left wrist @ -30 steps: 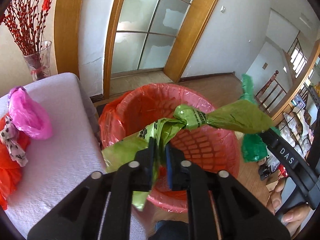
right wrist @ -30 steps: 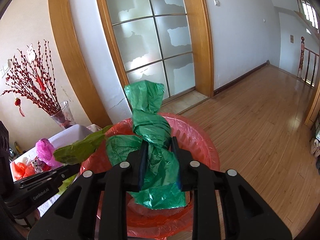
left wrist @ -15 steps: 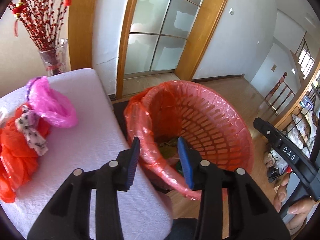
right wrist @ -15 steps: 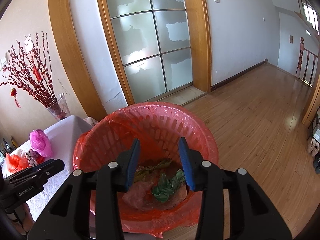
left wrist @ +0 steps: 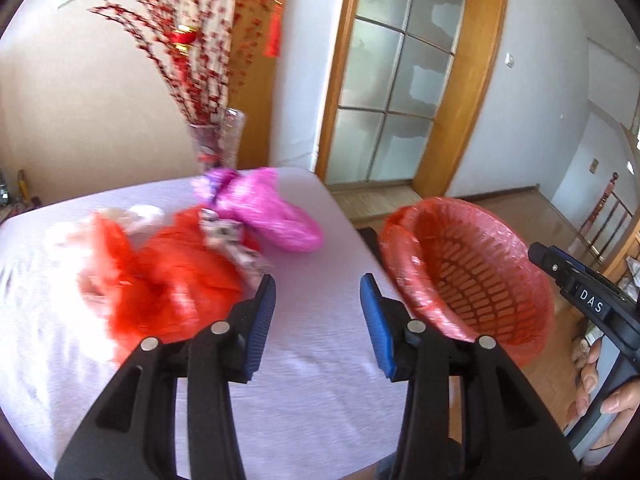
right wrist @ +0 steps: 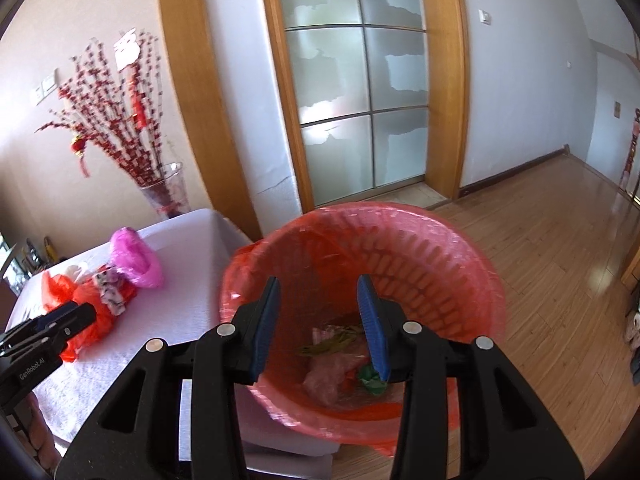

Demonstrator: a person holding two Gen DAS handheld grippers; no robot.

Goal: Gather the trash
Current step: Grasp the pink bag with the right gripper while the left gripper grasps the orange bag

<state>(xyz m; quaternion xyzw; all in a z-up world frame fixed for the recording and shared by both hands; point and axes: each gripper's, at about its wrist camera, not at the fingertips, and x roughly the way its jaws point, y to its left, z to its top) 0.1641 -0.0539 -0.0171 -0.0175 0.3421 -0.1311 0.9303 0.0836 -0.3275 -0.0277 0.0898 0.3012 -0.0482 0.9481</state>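
Holding crumpled green bag (right wrist: 370, 378) and scraps, red-lined basket (right wrist: 460, 240) beside table (right wrist: 192, 248)

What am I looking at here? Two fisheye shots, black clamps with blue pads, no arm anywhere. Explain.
There is no robot: a person holds a handheld two-finger gripper in each hand, and each carries a fisheye camera looking forward along its jaws.

The left wrist view shows the left gripper above a white-covered table. Its jaws have just been opening and nothing is between them. Part of the right tool, with a hand on it, shows at the edge.

The right wrist view shows the right gripper, jaws apart and empty, above a red-lined trash basket beside the table, with crumpled trash at its bottom.

On the table lie a pink bag, an orange-red bag and a patterned scrap. A vase of red branches stands behind.
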